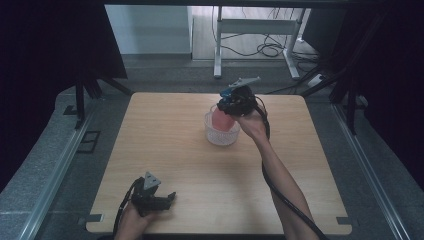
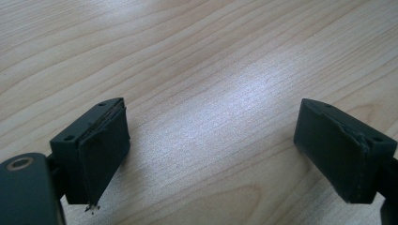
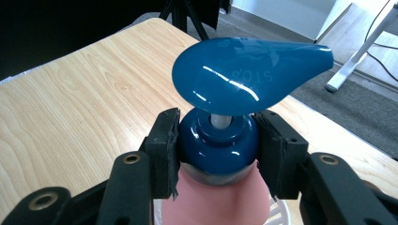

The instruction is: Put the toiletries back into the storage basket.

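Right tongs clamped on the blue collar of a pink pump bottle, one pad on each side just under the pump head, pads pressing flush on the collar. The bottle hangs upright from that grip, its lower part inside a small white basket that sits on the desk toward the far middle; can't tell if the bottle's base touches the basket floor. In the high view the right tongs come in from above the basket, with the person's forearm reaching across the desk. Handling guess: the collar is hard glossy plastic, rigid, so it won't crush, but it's smooth and rounded, so it could slip or swivel between the pads if tilted. The flared shoulder below the collar probably helps stop it dropping through. The pink body looks like softer plastic, likely to dent if squeezed, so the collar is the better hold. Avoid the pump head since it would press down or turn. Weight is unclear, fill level not visible; probably light to moderate. The basket looks thin, light, and likely to slide or tip if bumped. Left tongs stand wide apart with nothing between them, low over bare desk at the near left edge, well apart from the basket.
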Tool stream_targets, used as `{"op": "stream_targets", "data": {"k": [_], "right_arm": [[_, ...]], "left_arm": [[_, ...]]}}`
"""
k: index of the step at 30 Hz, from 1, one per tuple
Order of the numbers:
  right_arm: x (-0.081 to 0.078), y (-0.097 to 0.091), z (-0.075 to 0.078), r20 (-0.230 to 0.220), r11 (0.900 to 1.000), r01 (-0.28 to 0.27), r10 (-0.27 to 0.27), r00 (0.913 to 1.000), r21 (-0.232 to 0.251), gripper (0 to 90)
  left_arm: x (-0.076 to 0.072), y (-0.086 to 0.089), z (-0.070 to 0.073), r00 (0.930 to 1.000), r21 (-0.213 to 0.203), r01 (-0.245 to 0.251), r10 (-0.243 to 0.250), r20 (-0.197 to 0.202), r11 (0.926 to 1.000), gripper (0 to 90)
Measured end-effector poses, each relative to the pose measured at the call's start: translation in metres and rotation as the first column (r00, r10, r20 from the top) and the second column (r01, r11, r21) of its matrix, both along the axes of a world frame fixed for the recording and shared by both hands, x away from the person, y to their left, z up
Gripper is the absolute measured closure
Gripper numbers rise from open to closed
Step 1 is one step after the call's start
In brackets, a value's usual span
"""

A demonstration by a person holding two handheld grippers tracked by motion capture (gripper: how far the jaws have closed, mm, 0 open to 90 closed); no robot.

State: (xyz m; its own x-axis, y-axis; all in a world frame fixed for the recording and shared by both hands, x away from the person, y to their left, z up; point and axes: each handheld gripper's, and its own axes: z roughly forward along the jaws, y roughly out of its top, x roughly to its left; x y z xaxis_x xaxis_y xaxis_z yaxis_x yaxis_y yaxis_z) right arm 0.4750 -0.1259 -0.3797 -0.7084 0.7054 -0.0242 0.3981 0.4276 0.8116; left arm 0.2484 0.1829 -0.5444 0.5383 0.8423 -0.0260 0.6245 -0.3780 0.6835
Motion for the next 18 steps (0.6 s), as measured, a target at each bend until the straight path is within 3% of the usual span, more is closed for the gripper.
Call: {"op": "stream_targets", "data": {"k": [18], "right_arm": [[0.004, 0.008, -0.021, -0.022, 0.9997, -0.006, 0.005, 0.9998, -0.025, 53.1]], "left_arm": [[0.000, 0.000, 0.000, 1.0000, 0.000, 0.000, 0.000, 0.000, 1.0000, 10.3]]}}
